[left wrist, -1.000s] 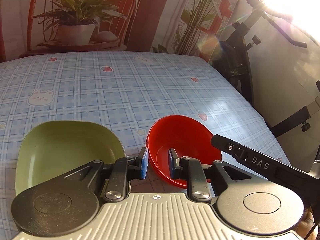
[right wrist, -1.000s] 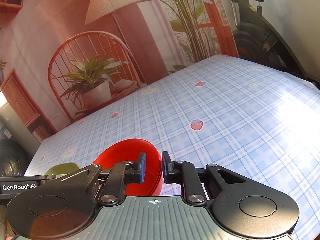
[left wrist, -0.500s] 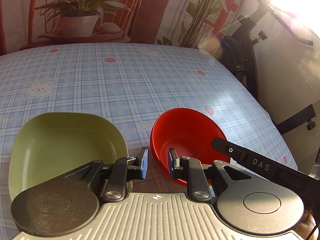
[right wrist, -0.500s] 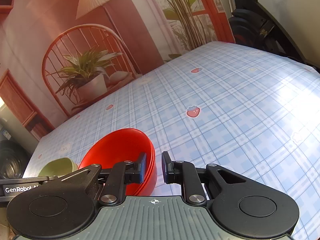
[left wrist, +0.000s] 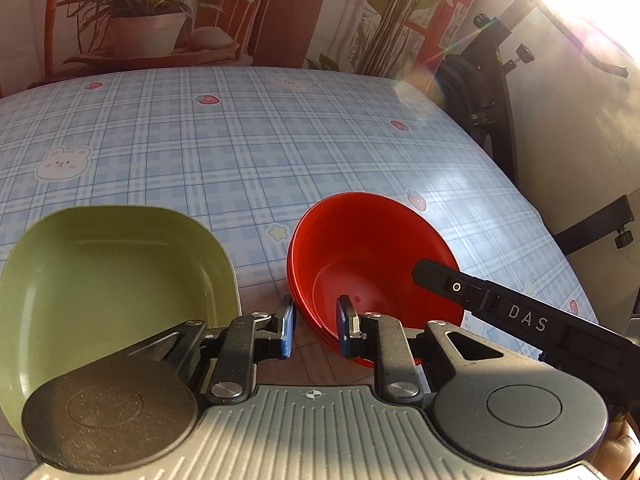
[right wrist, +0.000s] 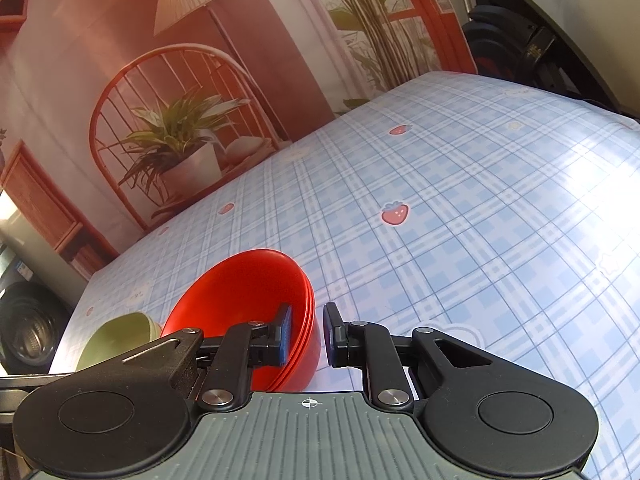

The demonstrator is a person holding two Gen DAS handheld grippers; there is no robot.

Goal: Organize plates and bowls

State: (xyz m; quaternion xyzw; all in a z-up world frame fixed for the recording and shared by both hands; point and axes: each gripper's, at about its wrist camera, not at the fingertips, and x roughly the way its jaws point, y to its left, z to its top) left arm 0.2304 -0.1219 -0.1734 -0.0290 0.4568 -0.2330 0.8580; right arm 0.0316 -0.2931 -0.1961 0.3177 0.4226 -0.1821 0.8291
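While tilted, red bowls (left wrist: 372,256) straddled by both tools.

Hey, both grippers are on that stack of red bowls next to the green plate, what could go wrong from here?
1. The left gripper and right gripper each pinch only the rim of the red bowls; the nested stack might separate or tilt if lifted unevenly.
2. The green plate sits close beside the bowls, so the left gripper could nudge it.
3. The bowls sit near the front edge of the table; a slip could send them off.
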